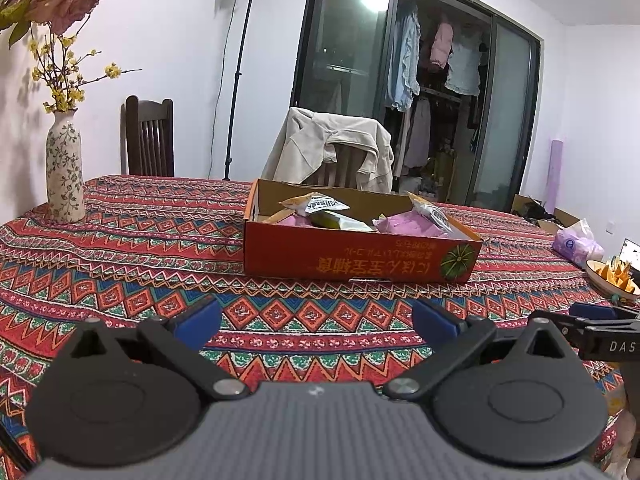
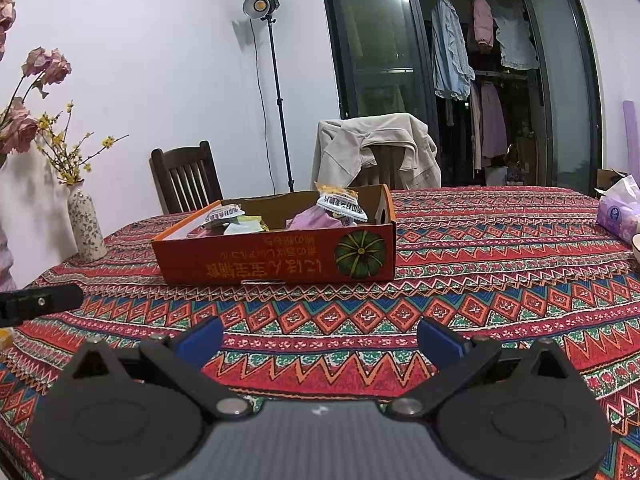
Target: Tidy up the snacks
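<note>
The left claw [image 1: 316, 322] hangs wide apart over the patterned tabletop [image 1: 140, 240], facing a snack-filled cardboard box [image 1: 360, 260].

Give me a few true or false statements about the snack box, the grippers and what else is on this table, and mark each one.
1. Both the left gripper and the right gripper are open and hold nothing. True.
2. The orange cardboard box is empty. False: snack packets lie inside it.
3. A pale jacket hangs over the chair behind the box. True.
4. The flowered vase stands inside the box. False: it stands on the patterned tablecloth, apart from the box.
</note>
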### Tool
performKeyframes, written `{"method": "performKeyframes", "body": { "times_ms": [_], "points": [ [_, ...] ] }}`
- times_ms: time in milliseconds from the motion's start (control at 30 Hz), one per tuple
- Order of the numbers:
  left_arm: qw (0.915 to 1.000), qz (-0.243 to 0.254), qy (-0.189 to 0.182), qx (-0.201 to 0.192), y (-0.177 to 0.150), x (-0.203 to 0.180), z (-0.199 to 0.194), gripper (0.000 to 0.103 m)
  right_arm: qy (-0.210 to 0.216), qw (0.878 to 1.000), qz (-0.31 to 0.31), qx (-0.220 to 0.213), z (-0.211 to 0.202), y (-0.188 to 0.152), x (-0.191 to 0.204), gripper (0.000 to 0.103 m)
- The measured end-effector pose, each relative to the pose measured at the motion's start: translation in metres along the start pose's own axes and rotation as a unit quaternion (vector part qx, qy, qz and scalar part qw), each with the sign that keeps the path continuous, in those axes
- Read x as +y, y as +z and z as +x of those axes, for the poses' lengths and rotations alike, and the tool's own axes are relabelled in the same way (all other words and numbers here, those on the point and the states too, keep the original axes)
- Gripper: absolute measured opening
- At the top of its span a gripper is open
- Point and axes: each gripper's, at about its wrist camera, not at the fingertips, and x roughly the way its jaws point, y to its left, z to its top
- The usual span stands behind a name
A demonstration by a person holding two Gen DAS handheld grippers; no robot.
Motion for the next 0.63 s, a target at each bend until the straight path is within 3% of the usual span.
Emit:
{"method": "performKeyframes", "body": {
  "times_ms": [633],
  "points": [
    [0.9999,0.004,0.016,0.001,-0.0012,-0.0038,0.0017,0.103,0.002,1.0,0.0,0.004,0.0018,-0.0036,-0.0005,0.103]
  ]
}}
